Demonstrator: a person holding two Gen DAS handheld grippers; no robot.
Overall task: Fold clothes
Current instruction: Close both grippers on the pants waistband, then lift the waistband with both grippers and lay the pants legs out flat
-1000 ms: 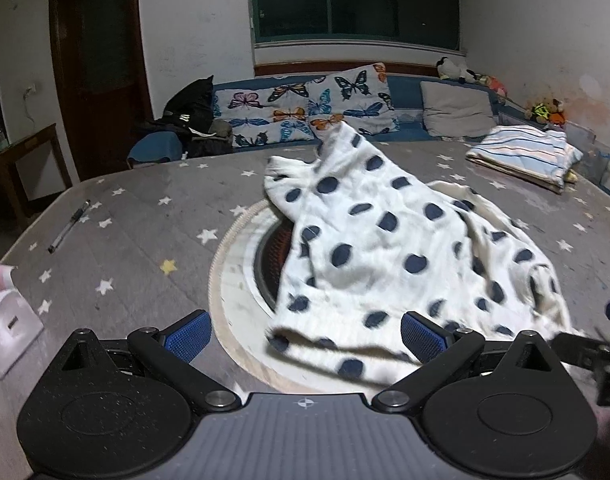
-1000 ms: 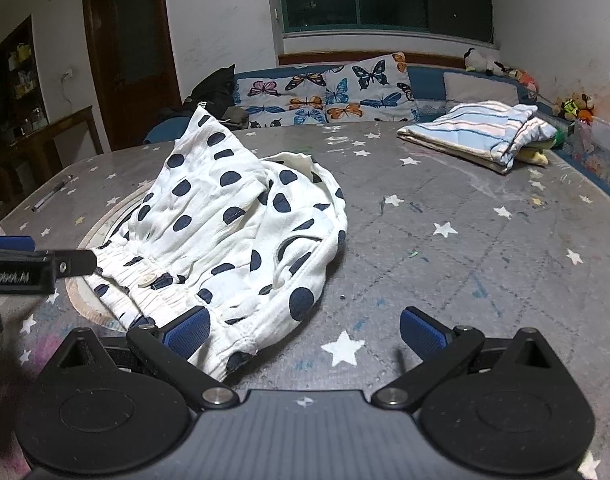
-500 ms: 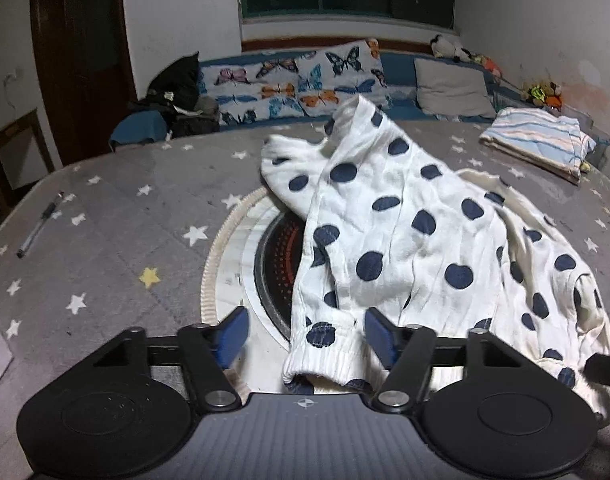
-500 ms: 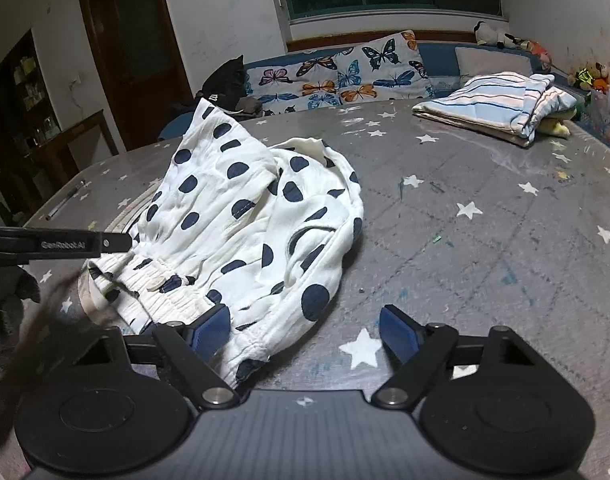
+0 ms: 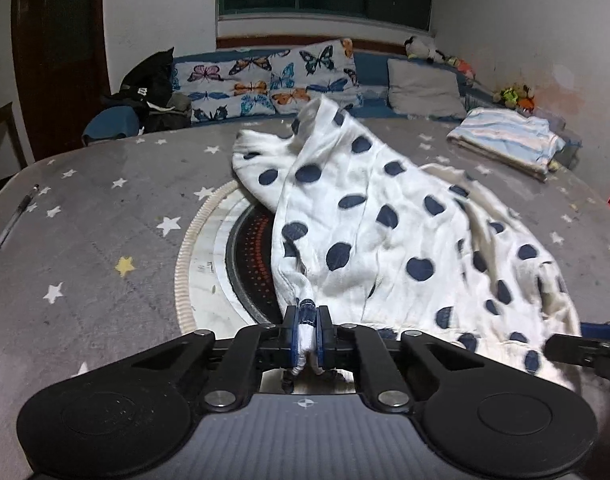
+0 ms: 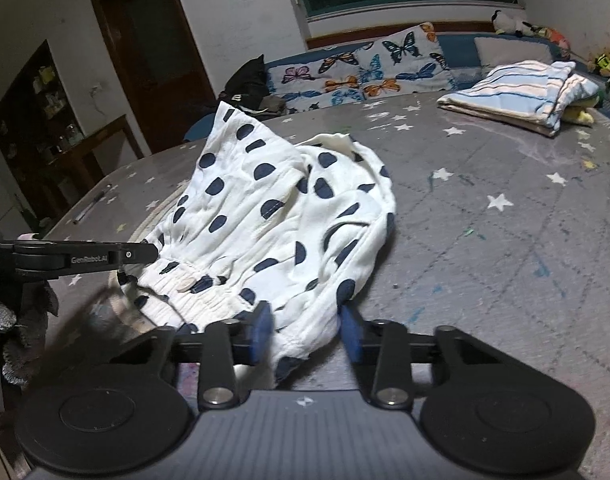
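A white garment with dark blue dots (image 5: 385, 236) lies crumpled on the grey star-patterned table (image 5: 85, 240). My left gripper (image 5: 307, 330) is shut on the garment's near hem at its left corner. In the right wrist view the same garment (image 6: 273, 220) spreads ahead, and my right gripper (image 6: 305, 330) is partly closed around the hem's right corner, with its blue pads (image 6: 261, 328) still apart. The left gripper's arm (image 6: 85, 258) shows at the left of that view.
A round inset burner with a ribbed rim (image 5: 241, 256) sits under the garment. A folded striped cloth (image 5: 509, 140) lies far right. A pen (image 5: 15, 216) lies at the left edge. A sofa with butterfly cushions (image 5: 273, 80) stands behind the table.
My left gripper has closed onto the garment's hem. My right gripper has moved in to the hem and its jaws have narrowed around the cloth.
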